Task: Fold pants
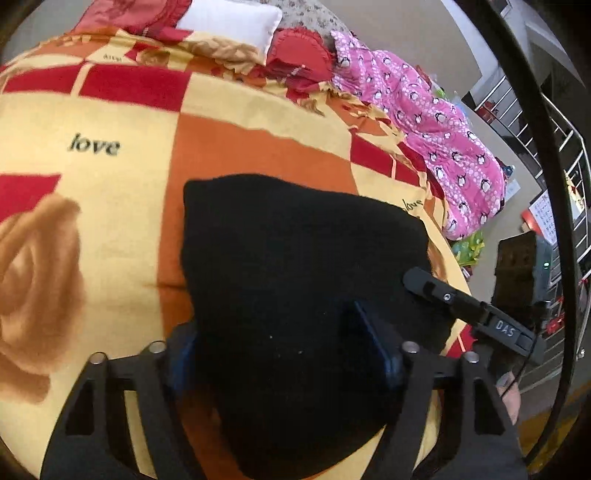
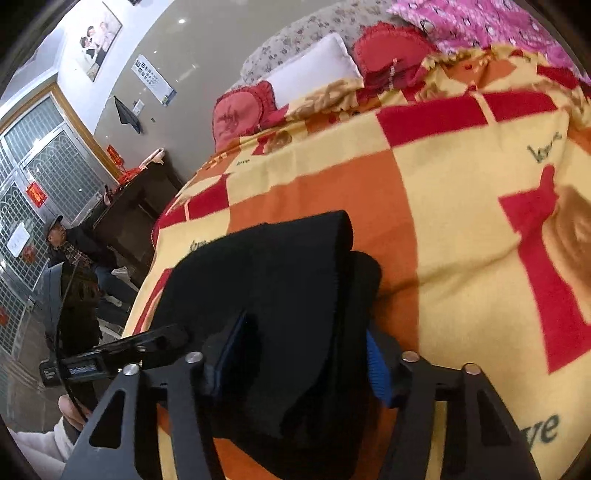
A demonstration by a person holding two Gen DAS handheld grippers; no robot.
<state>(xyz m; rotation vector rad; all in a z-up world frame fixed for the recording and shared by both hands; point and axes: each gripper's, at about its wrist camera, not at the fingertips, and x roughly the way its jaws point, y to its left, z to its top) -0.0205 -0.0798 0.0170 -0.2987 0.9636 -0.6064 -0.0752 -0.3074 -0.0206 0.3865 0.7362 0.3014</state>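
The black pants (image 1: 295,266) lie folded into a thick bundle on the yellow, orange and red blanket (image 1: 122,199). My left gripper (image 1: 284,354) has its blue-padded fingers on either side of the bundle's near end, with fabric filling the gap. In the right wrist view the pants (image 2: 280,266) show a ribbed waistband edge on top. My right gripper (image 2: 303,362) has its fingers around the near end too, with cloth bunched between the blue pads. The other gripper's finger (image 1: 443,295) shows at the pants' right edge.
A pink penguin-print garment (image 1: 436,122) lies at the bed's far right. A white pillow (image 1: 236,22) and red cushions (image 2: 391,51) sit at the head. A man (image 2: 70,247) sits by a dark cabinet left of the bed. The bed edge drops off near the right gripper's left side.
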